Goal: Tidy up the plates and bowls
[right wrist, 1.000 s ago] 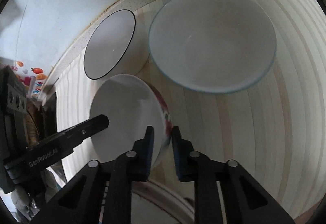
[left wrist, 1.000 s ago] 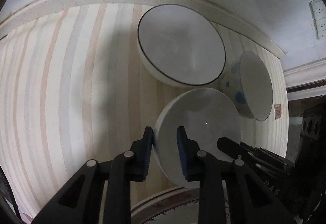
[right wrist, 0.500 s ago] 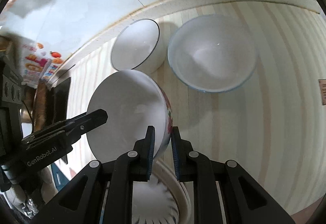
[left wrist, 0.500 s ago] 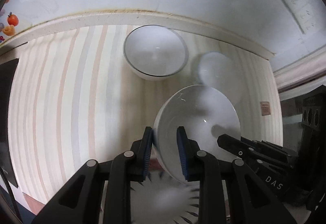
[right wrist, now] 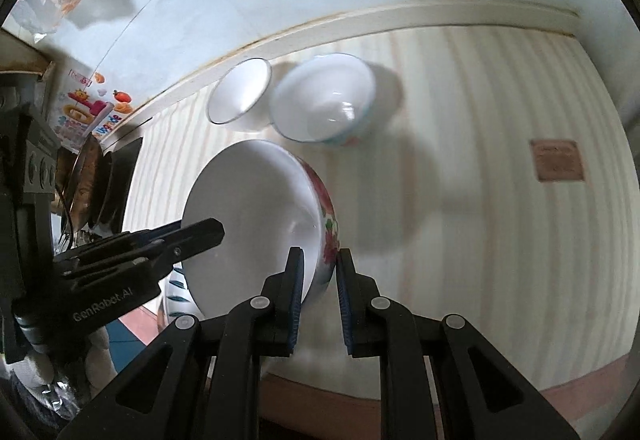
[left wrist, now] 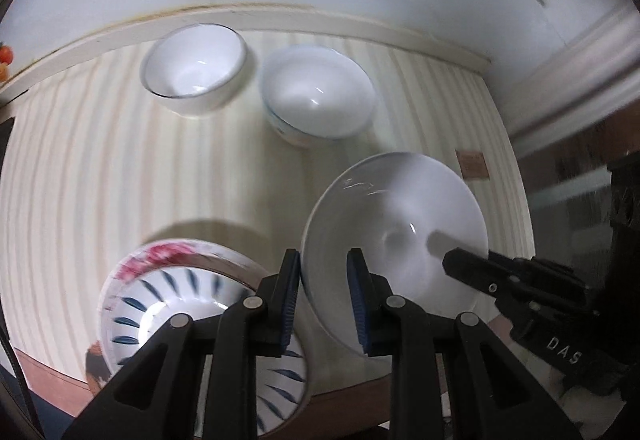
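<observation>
Left gripper point(left wrist: 323, 294): clenched on the left rim of the floral bowl point(left wrist: 394, 252), one pad inside the wall, one outside.
Right gripper point(right wrist: 318, 296): clenched on the right rim of the same bowl point(right wrist: 256, 212), pads either side of the wall with the red flower print.
Floral bowl: held between the two grippers, tilted, clear of the striped bench point(left wrist: 80, 168); its white inside faces both cameras, and it hangs over the near part of the bench.
Blue-leaf bowl point(left wrist: 176, 304): upright near the front edge of the bench, below and to the left of the held bowl in the left wrist view; a pink flower band shows along its outer rim, so it may sit in another dish, but I cannot tell. In the right wrist view only a sliver of it point(right wrist: 176, 292) shows under the held bowl.
Dark-rimmed bowl point(left wrist: 194, 68): upright by the back edge of the bench, against the raised lip below the wall.
Blue-rimmed bowl point(left wrist: 318, 94): upright just beside the dark-rimmed bowl, toward the right end of the bench; whether they touch I cannot tell.
Brown patch point(right wrist: 556, 160): flat on the bench near its right edge, well apart from the bowls.
</observation>
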### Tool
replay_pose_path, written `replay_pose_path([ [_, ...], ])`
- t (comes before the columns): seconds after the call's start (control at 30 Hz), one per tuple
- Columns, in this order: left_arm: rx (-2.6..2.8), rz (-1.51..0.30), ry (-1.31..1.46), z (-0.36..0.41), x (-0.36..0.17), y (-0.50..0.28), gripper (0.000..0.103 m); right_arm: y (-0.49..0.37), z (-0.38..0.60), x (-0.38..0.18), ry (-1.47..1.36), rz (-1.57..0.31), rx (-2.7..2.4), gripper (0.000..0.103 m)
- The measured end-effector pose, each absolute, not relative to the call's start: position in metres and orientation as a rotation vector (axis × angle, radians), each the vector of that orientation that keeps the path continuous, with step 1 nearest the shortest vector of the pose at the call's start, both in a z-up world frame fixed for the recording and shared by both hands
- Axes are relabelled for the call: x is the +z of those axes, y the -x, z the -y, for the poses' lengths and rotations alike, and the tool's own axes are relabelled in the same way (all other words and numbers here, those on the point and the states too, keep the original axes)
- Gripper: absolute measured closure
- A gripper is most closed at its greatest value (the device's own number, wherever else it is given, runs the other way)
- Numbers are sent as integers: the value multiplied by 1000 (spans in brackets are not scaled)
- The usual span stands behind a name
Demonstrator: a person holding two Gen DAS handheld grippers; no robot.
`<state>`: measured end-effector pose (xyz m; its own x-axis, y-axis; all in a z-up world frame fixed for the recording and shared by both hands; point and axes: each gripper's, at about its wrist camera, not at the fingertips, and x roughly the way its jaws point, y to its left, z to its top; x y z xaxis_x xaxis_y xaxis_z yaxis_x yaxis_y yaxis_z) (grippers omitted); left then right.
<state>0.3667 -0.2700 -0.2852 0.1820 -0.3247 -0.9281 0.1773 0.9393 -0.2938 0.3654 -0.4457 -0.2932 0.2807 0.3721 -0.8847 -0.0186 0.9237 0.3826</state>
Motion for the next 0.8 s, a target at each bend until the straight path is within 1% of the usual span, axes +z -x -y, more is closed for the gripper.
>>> replay_pose_path([
  [0.23, -376, -1404, 77, 305, -317, -352, 81, -340, 486, -323, -370, -1294, 222, 85],
  [0.5, -370, -1463, 31, 330, -347, -339, 81, -318, 510, -362, -418, -1332, 193, 85],
  [0.6, -371, -1476, 13, 338, -354, -334, 81, -312, 517, -370, -430, -1337, 187, 85],
  [0.8, -372, -1445, -29, 349, -352, -333, 81, -307, 519, -376, -427, -1337, 177, 85],
])
